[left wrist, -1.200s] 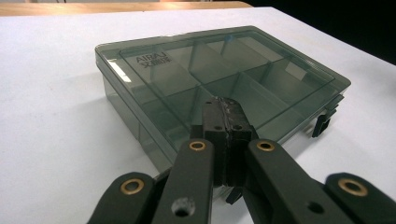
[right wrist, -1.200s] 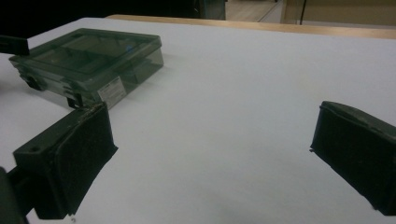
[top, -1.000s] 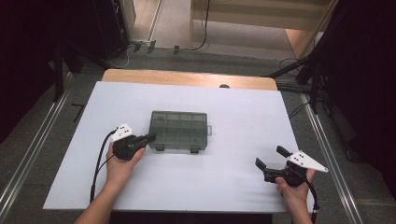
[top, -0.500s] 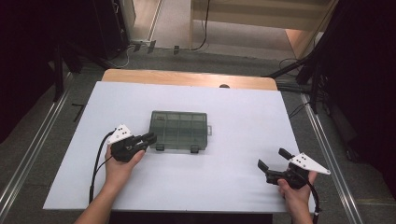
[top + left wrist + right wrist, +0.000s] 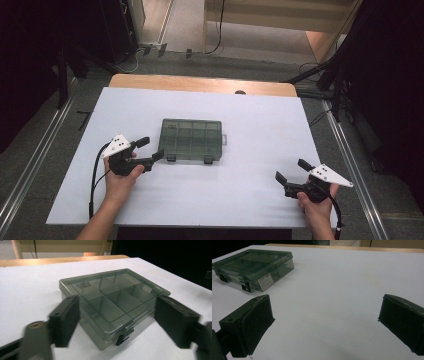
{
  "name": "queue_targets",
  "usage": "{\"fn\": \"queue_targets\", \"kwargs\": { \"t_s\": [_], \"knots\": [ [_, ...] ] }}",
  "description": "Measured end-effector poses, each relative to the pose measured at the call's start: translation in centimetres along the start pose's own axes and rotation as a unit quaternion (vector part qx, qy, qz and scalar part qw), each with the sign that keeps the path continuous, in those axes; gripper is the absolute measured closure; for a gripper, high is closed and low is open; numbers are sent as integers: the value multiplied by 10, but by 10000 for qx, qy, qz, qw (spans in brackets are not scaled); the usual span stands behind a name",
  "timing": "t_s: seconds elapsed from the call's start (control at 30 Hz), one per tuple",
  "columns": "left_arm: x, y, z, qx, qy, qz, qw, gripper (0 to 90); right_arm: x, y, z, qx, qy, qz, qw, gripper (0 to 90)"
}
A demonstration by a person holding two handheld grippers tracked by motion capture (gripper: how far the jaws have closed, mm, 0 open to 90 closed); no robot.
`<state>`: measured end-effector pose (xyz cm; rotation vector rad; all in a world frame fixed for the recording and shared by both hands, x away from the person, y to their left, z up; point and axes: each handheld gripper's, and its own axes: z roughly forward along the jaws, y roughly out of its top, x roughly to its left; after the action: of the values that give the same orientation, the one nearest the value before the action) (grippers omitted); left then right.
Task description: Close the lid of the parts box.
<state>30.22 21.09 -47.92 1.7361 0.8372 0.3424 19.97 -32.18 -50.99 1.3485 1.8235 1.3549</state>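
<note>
Left gripper view: box (image 5: 110,307) between fingers (image 5: 66,320).

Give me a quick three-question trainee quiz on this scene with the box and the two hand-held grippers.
1. True or false: the box lid is shut.
2. Which hand-held gripper is nearer the box: A left, B right?
3. Fill in: both grippers' jaws stand ____.

Key: 1 true, with the latches down on the near side. 2 A; its jaws flank a box corner without gripping it. 3 open.
</note>
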Motion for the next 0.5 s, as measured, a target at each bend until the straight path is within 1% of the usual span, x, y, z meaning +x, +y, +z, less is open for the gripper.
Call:
{"fn": "queue_targets", "kwargs": {
  "t_s": [0.03,0.13,0.17,0.2,0.23,0.27,0.3,0.33,0.37,0.4,0.43,0.47,0.5],
  "knots": [
    [1,0,-2,-28,-37,-32,10000,147,0,0,0,-1,-1,-3,10000,0],
    [5,1,-7,-58,-98,-60,9999,145,-1,0,0,-1,-7,-3,10000,0],
    [5,0,-8,-64,-89,-61,9999,143,-1,0,0,-3,-4,-1,10000,0],
    [5,0,-10,-57,-50,-42,10000,107,-1,0,0,-4,-4,2,10000,0],
    [6,0,-11,-46,-65,-7,10000,90,-1,0,0,-7,-10,-13,10000,0],
    [5,-1,-12,-35,-36,14,10000,89,-1,0,-1,-4,-13,-8,10000,0],
    [5,-2,-14,2,-4,52,10000,68,-1,0,-1,-6,-6,6,10000,0],
    [6,-3,-15,50,-76,55,9999,5,-1,0,-1,-13,-8,2,10000,0],
    [6,-3,-15,83,-98,56,9999,0,-1,0,-1,-14,-12,-5,10000,0],
    [6,-4,-17,134,27,91,9999,0,-1,0,-2,-10,-15,4,10000,0],
    [6,-4,-18,142,35,105,9998,0,-1,0,-2,-15,-15,-2,10000,0],
    [7,-5,-19,122,15,78,9999,0,-1,1,-2,-17,-17,0,10000,0],
    [7,-5,-21,104,64,62,9999,0,-1,1,-2,-17,-18,-1,10000,0]
  ]
}}
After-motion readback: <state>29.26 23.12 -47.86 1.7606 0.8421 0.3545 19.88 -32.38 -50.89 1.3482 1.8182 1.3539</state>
